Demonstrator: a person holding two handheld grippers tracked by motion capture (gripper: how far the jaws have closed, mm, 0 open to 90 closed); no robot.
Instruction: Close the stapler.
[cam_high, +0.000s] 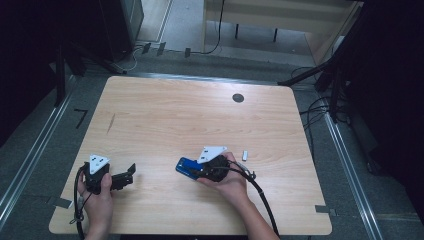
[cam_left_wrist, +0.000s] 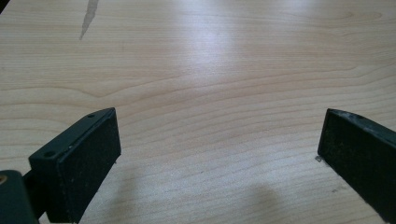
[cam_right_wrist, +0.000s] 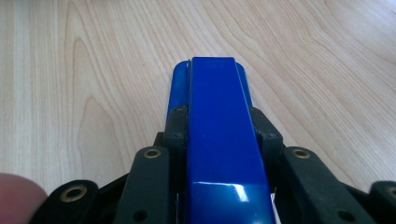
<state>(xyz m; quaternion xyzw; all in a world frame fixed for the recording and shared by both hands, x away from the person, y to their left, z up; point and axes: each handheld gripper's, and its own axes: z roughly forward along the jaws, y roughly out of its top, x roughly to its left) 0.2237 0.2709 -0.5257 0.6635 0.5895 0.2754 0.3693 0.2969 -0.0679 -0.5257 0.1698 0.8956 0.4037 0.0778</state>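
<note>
We hold a blue stapler (cam_high: 186, 166) in the right gripper (cam_high: 196, 172), low and just right of centre in the high view, close over the table (cam_high: 200, 115). The right gripper view shows the jaws pressed against both sides of the stapler (cam_right_wrist: 219, 135), which runs straight up the middle of the frame from the bottom edge, its nose pointing away over bare wood. The left gripper (cam_high: 127, 176) sits at the lower left of the high view, with its jaws spread wide and nothing between them (its own view shows just wood grain between two black pads (cam_left_wrist: 86, 168)).

What could go wrong, as we judge it: the stapler's top is glossy and the jaws grip it only at its sides near the back, so a quick swing or a tilt could let the long nose droop or slide out. If we squeeze from above by mistake, it might also fire a staple.

The high view gives us what the gripper views lack: a small white piece (cam_high: 245, 155) lying on the table just right of the right hand (cam_high: 231, 181), and a dark round hole (cam_high: 238, 98) near the far edge. The right gripper view alone shows how squarely the jaws bracket the stapler.
</note>
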